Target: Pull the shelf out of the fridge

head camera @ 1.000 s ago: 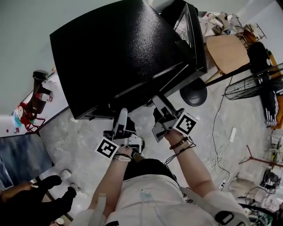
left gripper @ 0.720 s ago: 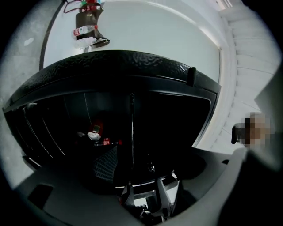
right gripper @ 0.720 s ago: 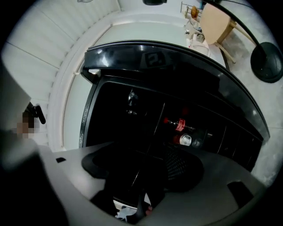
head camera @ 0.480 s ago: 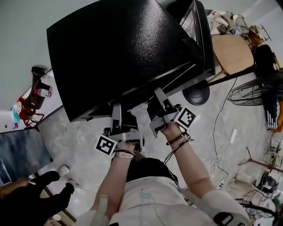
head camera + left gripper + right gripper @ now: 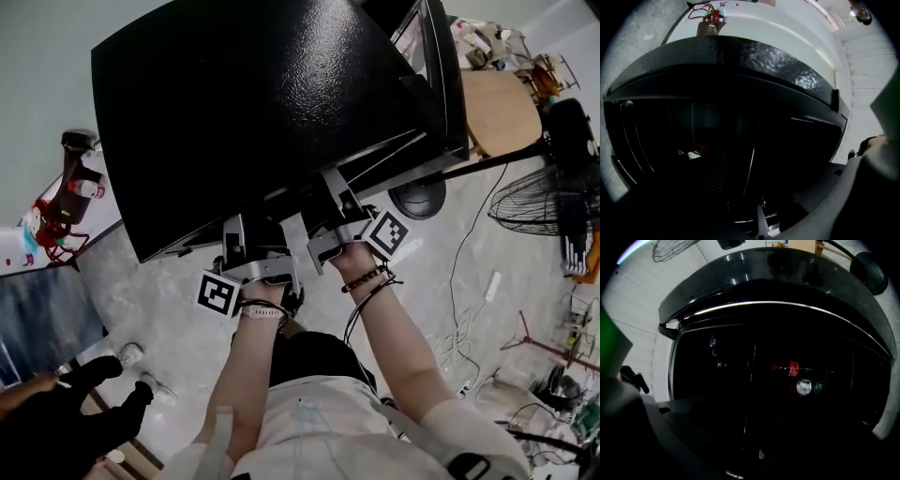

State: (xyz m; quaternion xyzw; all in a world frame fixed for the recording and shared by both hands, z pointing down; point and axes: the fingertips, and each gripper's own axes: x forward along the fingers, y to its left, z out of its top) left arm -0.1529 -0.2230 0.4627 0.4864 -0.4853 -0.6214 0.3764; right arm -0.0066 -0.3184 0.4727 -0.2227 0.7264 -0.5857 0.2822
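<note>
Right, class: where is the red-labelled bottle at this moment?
In the right gripper view the red-labelled bottle sits inside the dark fridge, right of centre, its silver cap facing the camera.

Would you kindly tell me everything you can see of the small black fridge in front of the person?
The small black fridge has a glossy, pebbled top and stands on the grey floor. Its door hangs open at the right. The inside is dark; a red-labelled bottle and a faint wire grid show there. The left gripper and right gripper reach into its open front, jaws apart but closing; any contact is lost in shadow.
</note>
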